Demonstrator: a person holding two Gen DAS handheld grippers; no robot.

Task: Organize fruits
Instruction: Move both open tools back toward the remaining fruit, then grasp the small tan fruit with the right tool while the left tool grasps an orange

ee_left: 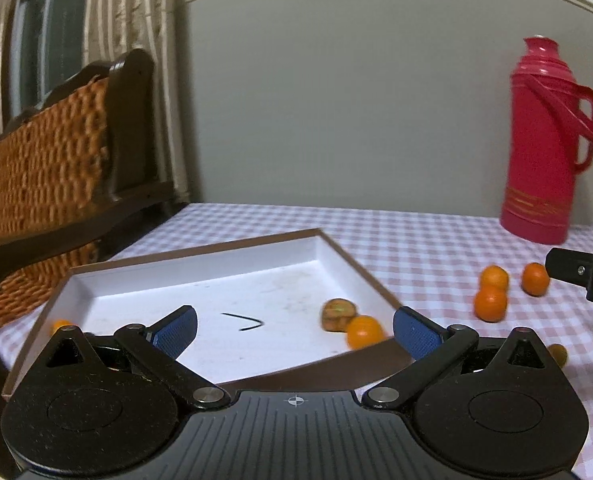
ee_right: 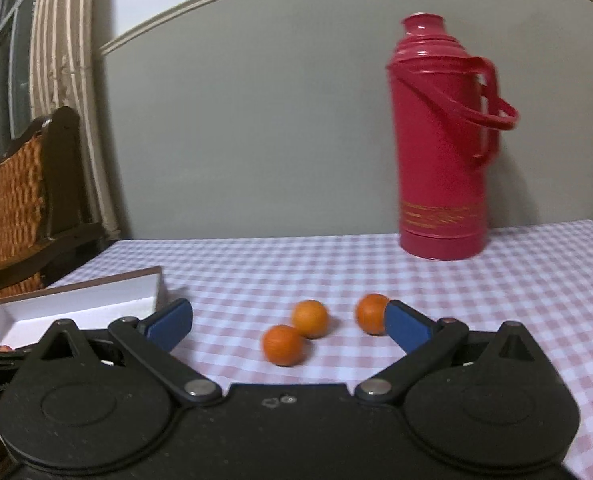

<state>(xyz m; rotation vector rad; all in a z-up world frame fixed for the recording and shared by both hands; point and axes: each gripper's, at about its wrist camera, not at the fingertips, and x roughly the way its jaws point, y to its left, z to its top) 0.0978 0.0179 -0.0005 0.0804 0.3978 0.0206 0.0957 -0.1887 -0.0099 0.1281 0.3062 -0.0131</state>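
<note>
You are midway through gathering: the box [ee_left: 96, 280] already holds an orange [ee_left: 363, 332] and a brownish fruit [ee_left: 338, 314], with three oranges [ee_right: 283, 345] loose on the checked cloth to its right. Both claws are spread and empty, your left gripper [ee_left: 295, 326] over the box, your right gripper [ee_right: 288, 322] facing the loose three. Next, I judge, close the right one around the nearest orange and carry it to the box.

My left gripper [ee_left: 295, 326]: jaws spread wide, nothing between the blue pads [ee_left: 176, 330].
Tray [ee_left: 96, 280]: white inside, brown rim, tilted on the checked tablecloth [ee_left: 416, 248].
In the tray: an orange [ee_left: 363, 332] touching a brownish fruit [ee_left: 338, 314].
Beyond it: three oranges [ee_left: 491, 303] loose on the cloth.
Far right: red thermos [ee_left: 544, 140], upright.
</note>
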